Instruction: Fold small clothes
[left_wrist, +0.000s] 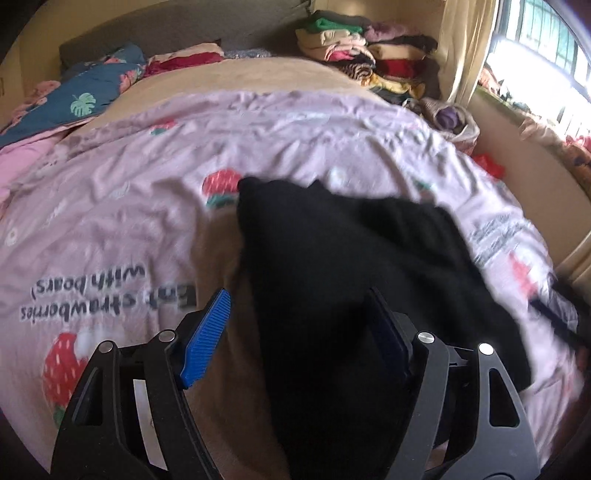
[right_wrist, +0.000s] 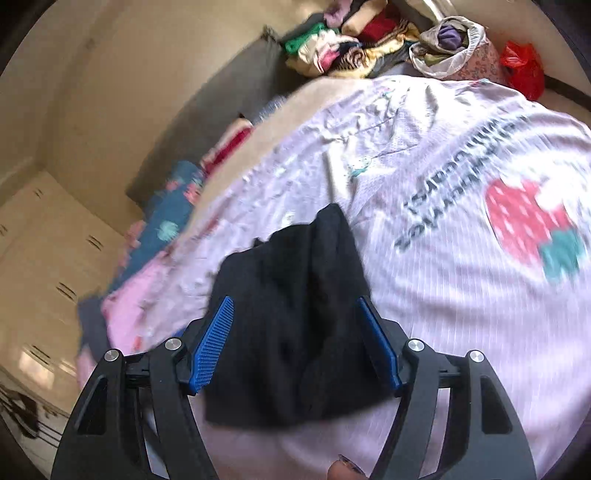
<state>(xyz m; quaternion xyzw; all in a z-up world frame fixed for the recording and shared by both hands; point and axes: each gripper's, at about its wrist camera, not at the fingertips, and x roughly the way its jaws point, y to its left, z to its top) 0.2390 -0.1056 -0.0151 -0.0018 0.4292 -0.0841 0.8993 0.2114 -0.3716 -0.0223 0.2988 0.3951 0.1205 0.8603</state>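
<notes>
A small black garment (left_wrist: 351, 266) lies crumpled on a pale pink strawberry-print bedcover (left_wrist: 147, 177). My left gripper (left_wrist: 299, 314) is open just above it, with the cloth spreading between and beyond the blue fingers (left_wrist: 205, 339). In the right wrist view the same black garment (right_wrist: 295, 295) lies between the blue pads of my right gripper (right_wrist: 295, 325), which is open over its near edge. The bedcover (right_wrist: 443, 166) shows around it. Both views are blurred by motion.
A stack of folded clothes (left_wrist: 354, 48) sits at the bed's far corner, with a bag of clothes (right_wrist: 448, 44) and a red plastic bag (right_wrist: 522, 66) beside it. A blue floral blanket (left_wrist: 74, 99) lies at the far left. A window (left_wrist: 546, 51) is on the right.
</notes>
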